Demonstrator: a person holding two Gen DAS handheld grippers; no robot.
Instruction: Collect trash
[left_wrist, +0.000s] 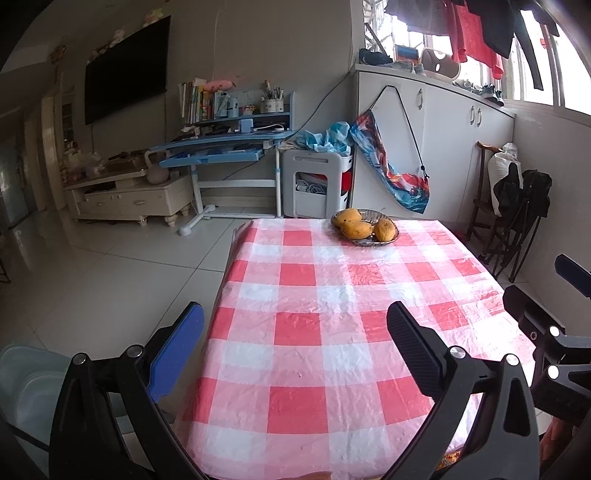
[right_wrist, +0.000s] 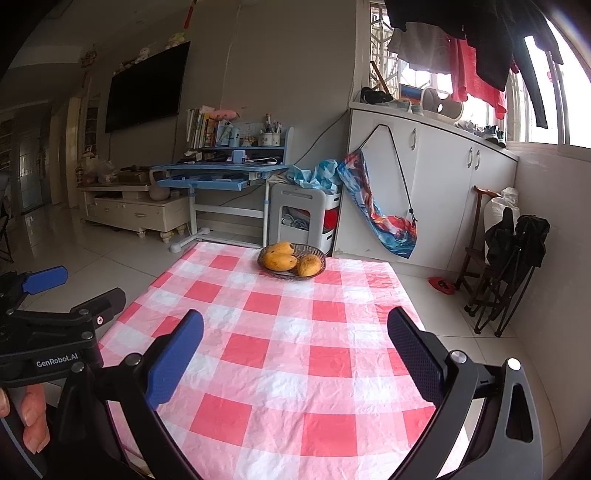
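Observation:
A table under a red-and-white checked cloth (left_wrist: 332, 332) (right_wrist: 288, 369) fills both wrist views. At its far end stands a wire bowl (left_wrist: 365, 227) (right_wrist: 291, 260) holding three yellow mangoes. No loose litter shows on the cloth. My left gripper (left_wrist: 295, 317) hangs open over the near left part of the table, nothing between its fingers. My right gripper (right_wrist: 295, 321) is open as well, over the near middle, and holds nothing. Each gripper shows in the other's view: the right gripper (left_wrist: 546, 286) at the right edge, the left gripper (right_wrist: 79, 290) at the left edge, held by a hand (right_wrist: 33, 417).
A pale plastic object (left_wrist: 26, 387) sits low beside the table's left edge. Beyond the table are a blue desk (left_wrist: 225, 147), a white storage cart (left_wrist: 314, 184) and white cabinets (left_wrist: 461, 147). Folded dark chairs (right_wrist: 509, 258) and a small red item (right_wrist: 441, 285) are on the floor at the right.

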